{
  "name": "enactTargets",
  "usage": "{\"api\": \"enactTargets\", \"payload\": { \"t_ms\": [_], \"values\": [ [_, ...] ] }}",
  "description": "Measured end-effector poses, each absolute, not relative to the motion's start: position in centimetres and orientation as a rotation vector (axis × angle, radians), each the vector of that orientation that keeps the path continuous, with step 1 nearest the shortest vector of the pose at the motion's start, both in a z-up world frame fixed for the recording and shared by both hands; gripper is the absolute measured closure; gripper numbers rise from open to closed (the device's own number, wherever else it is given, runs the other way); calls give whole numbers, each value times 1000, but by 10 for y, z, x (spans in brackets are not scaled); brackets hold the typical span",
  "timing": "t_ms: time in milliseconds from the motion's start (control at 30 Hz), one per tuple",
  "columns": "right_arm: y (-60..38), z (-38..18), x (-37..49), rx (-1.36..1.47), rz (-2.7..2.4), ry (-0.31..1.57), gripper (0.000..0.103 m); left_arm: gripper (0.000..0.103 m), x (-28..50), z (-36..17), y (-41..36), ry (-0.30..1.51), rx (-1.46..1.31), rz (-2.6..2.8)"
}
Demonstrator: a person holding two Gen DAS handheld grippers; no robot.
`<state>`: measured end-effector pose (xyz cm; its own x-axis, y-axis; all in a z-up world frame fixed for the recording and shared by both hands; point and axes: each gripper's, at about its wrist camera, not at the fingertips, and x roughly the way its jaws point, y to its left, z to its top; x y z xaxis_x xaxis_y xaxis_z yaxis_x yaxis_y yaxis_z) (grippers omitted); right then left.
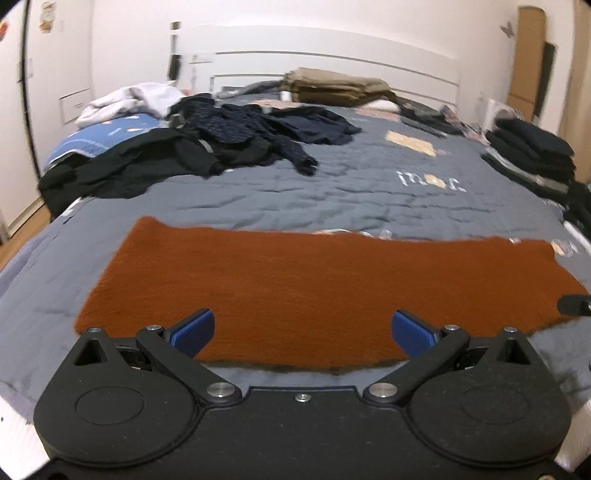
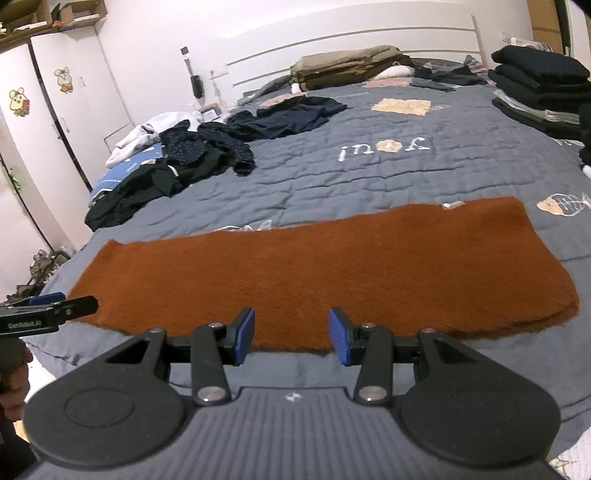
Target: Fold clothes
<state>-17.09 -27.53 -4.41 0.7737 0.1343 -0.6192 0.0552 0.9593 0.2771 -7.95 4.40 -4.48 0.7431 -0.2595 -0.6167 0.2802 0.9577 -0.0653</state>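
At far left in the right wrist view, the left gripper (image 2: pixel 74 308) reaches in from the frame edge, white lettering on its black body reading roughly "GenRobot.AI", its tip at the left end of a rust-brown knitted cloth (image 2: pixel 314 273); from here its jaws cannot be judged. In the left wrist view the left gripper (image 1: pixel 302 330) shows its blue pads (image 1: pixel 194 332) spread wide above the cloth's near edge, gripping nothing. The cloth (image 1: pixel 314 288) lies flat as a long, fuzzy strip across the foot of a grey quilted bedspread (image 2: pixel 332 184), its near long edge just ahead of both tools and its right end rounded, with a lower layer showing beneath. Behind it the bedspread is open and bare up to stitched white letters (image 2: pixel 384 147) that cannot be read with confidence, beside a fish-skeleton patch (image 2: pixel 563 203). A heap of dark unfolded clothes (image 2: pixel 192 158) sprawls toward the bed's left edge. The right gripper (image 2: pixel 291 334) hovers at the cloth's near edge, its blue pads (image 2: pixel 245 334) apart and empty. Folded tan garments (image 2: pixel 351 68) sit by the white headboard (image 2: pixel 351 35). At right, a stack of folded dark clothes (image 2: pixel 539 88) stands at the bed's edge
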Motion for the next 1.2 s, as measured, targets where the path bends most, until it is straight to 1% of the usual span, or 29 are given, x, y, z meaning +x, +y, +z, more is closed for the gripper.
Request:
{"api": "enactTargets", "payload": {
  "t_ms": [167, 333, 400, 433, 500, 533, 600, 633, 800, 867, 967, 1200],
  "values": [
    [-258, -43, -163, 269, 72, 693, 60, 0, -78, -45, 68, 668, 11, -233],
    [-241, -43, -154, 271, 102, 697, 60, 0, -76, -46, 99, 654, -68, -193],
    [-234, -43, -151, 272, 114, 698, 60, 3, -75, -47, 112, 643, -104, -171],
    [-230, -43, -149, 272, 120, 698, 60, 6, -73, -47, 120, 642, -120, -153],
    [-223, -43, -146, 276, 139, 691, 60, 20, -67, -49, 136, 651, -158, -126],
    [-221, -43, -145, 279, 149, 687, 60, 30, -64, -49, 145, 656, -184, -110],
    [-214, -42, -143, 281, 168, 681, 60, 37, -61, -51, 162, 657, -223, -72],
    [-210, -41, -142, 279, 177, 679, 60, 43, -60, -52, 171, 657, -242, -54],
    [-191, -39, -138, 273, 217, 669, 60, 54, -53, -57, 197, 660, -274, -12],
    [-184, -38, -135, 273, 228, 671, 60, 63, -49, -59, 203, 666, -280, -14],
    [-173, -38, -131, 277, 242, 668, 60, 65, -43, -65, 209, 684, -300, -21],
    [-155, -41, -128, 259, 303, 654, 60, 65, -26, -84, 224, 695, -362, -7]
  ]
}}
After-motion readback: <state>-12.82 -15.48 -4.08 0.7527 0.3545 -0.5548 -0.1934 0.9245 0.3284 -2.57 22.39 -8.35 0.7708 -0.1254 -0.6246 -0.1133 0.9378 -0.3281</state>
